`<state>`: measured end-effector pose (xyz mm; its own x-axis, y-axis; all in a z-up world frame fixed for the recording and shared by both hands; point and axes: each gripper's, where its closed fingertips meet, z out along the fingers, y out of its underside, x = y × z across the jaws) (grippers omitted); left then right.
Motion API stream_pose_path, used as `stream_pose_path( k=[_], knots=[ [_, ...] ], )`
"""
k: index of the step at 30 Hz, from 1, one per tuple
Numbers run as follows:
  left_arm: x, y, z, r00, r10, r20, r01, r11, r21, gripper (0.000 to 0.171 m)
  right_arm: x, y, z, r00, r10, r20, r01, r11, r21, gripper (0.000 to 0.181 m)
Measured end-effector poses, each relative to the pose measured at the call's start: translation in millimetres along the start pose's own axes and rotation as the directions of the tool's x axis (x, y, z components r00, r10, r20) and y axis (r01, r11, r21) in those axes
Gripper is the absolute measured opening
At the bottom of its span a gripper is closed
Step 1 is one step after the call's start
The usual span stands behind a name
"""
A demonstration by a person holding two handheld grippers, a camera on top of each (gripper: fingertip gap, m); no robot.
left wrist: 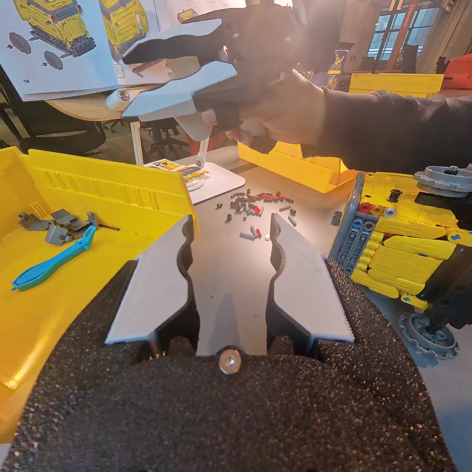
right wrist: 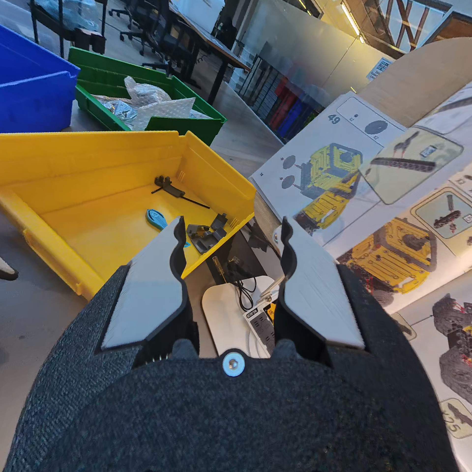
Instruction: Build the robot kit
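Two claws, both spread and empty: left claw (left wrist: 231, 226) low over surface (left wrist: 229, 268), pins (left wrist: 255, 204) scattered just ahead; right claw (right wrist: 232, 229) raised beside yellow bin (right wrist: 51, 163), facing booklet (right wrist: 332, 163).

Yellow bin (right wrist: 63, 163); blue tool (left wrist: 53, 260); green bin (right wrist: 107, 84); red, black pins (left wrist: 258, 201).

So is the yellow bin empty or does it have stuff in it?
Not empty. The yellow bin holds a blue tool, a few grey parts and a black rod piece; most of its floor is bare.
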<state>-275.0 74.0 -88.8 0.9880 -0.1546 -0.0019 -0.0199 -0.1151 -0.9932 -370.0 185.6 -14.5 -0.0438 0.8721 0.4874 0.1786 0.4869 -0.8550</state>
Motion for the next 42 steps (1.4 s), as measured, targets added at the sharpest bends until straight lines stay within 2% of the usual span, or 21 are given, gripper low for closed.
stream_pose_path(
  k=[5,7,10,14,16,20,24,27,30,32,34,36,37,40,42],
  knots=[
    [1,0,0,1.000,-0.001,-0.004,0.001,1.000,-0.002,0.058,-10,-1,-4,1.000,-0.001,0.027,0.000,0.999,0.041,0.075],
    [1,0,0,1.000,-0.001,-0.004,0.001,1.000,-0.001,0.058,-26,-3,-6,0.995,-0.038,0.092,0.032,0.997,0.068,0.074],
    [1,0,0,1.000,-0.004,-0.004,0.004,1.000,-0.001,0.058,-50,-8,-13,0.979,-0.133,0.157,0.113,0.985,0.134,0.070],
    [0,-1,-1,1.000,-0.006,-0.003,0.006,1.000,0.003,0.058,-53,-26,-32,0.982,-0.123,0.140,0.084,0.963,0.258,0.059],
    [0,-1,-1,1.000,-0.008,-0.003,0.008,1.000,0.005,0.058,-39,-41,-49,0.995,-0.071,0.075,0.041,0.936,0.350,0.057],
    [1,-2,0,1.000,-0.011,-0.009,0.011,1.000,0.006,0.058,15,-61,-94,0.984,0.116,-0.135,-0.028,0.851,0.525,0.053],
    [3,-1,0,1.000,-0.009,-0.013,0.009,1.000,0.002,0.058,68,-50,-117,0.922,0.307,-0.237,-0.124,0.813,0.569,0.057],
    [2,-2,-1,1.000,-0.011,-0.012,0.011,1.000,0.004,0.058,100,-40,-125,0.865,0.467,-0.184,-0.264,0.735,0.625,0.060],
    [1,-2,-1,1.000,-0.019,-0.013,0.019,1.000,0.005,0.058,114,-27,-113,0.840,0.525,-0.139,-0.364,0.734,0.574,0.061],
    [2,-2,-1,0.999,-0.029,-0.019,0.029,1.000,0.006,0.058,115,-8,-90,0.820,0.558,-0.126,-0.452,0.767,0.455,0.054],
    [2,-3,-1,0.999,-0.033,-0.023,0.033,0.999,0.008,0.057,105,0,-72,0.836,0.541,-0.093,-0.476,0.799,0.368,0.042],
    [1,-3,-1,0.999,-0.033,-0.021,0.034,0.999,0.009,0.057,88,2,-53,0.868,0.494,-0.046,-0.462,0.839,0.286,0.030],
    [1,-4,-1,0.999,-0.035,-0.019,0.035,0.999,0.013,0.057,79,3,-45,0.884,0.467,-0.032,-0.446,0.861,0.246,0.030],
    [-6,-9,1,1.000,-0.019,0.017,0.018,0.999,0.027,0.058,57,5,-22,0.921,0.390,-0.001,-0.385,0.909,0.156,0.032],
    [-16,-17,7,0.998,0.013,0.055,-0.015,0.999,0.031,0.060,43,7,-8,0.934,0.356,0.039,-0.359,0.928,0.101,0.042]
  ],
)
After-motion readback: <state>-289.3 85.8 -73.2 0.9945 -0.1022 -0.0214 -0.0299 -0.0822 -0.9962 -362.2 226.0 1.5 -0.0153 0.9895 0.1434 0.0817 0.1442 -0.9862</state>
